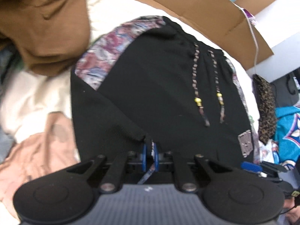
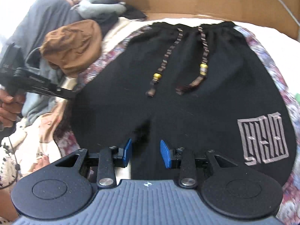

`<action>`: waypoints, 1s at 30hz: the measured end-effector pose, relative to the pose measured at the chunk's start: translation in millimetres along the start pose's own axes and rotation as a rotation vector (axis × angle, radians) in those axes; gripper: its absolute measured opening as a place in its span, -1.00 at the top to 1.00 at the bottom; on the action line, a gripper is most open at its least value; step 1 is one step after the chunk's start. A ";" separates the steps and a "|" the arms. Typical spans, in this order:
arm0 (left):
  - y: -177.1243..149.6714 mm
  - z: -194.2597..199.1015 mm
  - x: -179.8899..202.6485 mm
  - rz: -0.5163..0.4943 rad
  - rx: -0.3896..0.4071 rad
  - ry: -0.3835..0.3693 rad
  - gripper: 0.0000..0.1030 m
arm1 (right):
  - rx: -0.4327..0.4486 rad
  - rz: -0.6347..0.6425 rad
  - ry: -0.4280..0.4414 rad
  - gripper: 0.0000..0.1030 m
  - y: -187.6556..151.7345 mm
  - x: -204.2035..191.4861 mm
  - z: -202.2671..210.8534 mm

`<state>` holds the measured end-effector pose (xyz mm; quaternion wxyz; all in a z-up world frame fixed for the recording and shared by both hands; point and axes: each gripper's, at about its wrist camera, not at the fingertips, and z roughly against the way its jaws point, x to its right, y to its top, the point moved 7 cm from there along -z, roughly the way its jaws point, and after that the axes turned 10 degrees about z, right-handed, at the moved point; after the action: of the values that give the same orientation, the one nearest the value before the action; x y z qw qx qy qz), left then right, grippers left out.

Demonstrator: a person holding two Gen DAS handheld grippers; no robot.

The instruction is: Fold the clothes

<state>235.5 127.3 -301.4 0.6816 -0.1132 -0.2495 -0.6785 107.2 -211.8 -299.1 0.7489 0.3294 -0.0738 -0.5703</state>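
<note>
Black shorts [image 1: 159,86] with patterned side stripes and a beaded drawstring [image 2: 203,69] lie flat on a white surface, waistband at the far side. My left gripper [image 1: 150,151] is shut on the near left hem of the shorts, and a strip of fabric shows between its blue pads [image 1: 144,155]. The right wrist view shows that same gripper [image 2: 70,93] at the shorts' left edge, held by a hand [image 2: 7,110]. My right gripper [image 2: 146,150] hovers open over the near middle of the shorts [image 2: 187,112], its blue pads [image 2: 166,154] apart and pressing on nothing.
A brown garment [image 1: 43,24] and cream cloth [image 1: 37,97] lie left of the shorts. A cardboard box [image 1: 206,9] stands behind. To the right are a teal jersey [image 1: 286,131] and a leopard-print item [image 1: 266,112]. Grey clothes [image 2: 46,18] are piled at the far left.
</note>
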 end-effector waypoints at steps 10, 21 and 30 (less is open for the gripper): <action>-16.6 -22.1 68.6 -0.087 -0.112 -0.140 0.82 | 0.027 0.011 0.078 0.21 14.7 -31.1 -8.1; -30.6 -40.0 97.7 -0.084 -0.174 -0.200 0.82 | 0.073 0.006 0.135 0.21 41.3 -51.6 -30.2; -40.5 -37.2 118.6 -0.091 -0.191 -0.278 0.83 | 0.093 -0.053 0.131 0.30 43.3 -44.4 -39.4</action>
<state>197.3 3.8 -282.0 0.5952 -0.2587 -0.2804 -0.7073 146.1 -149.8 -292.7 0.7207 0.4020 -0.0424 -0.5631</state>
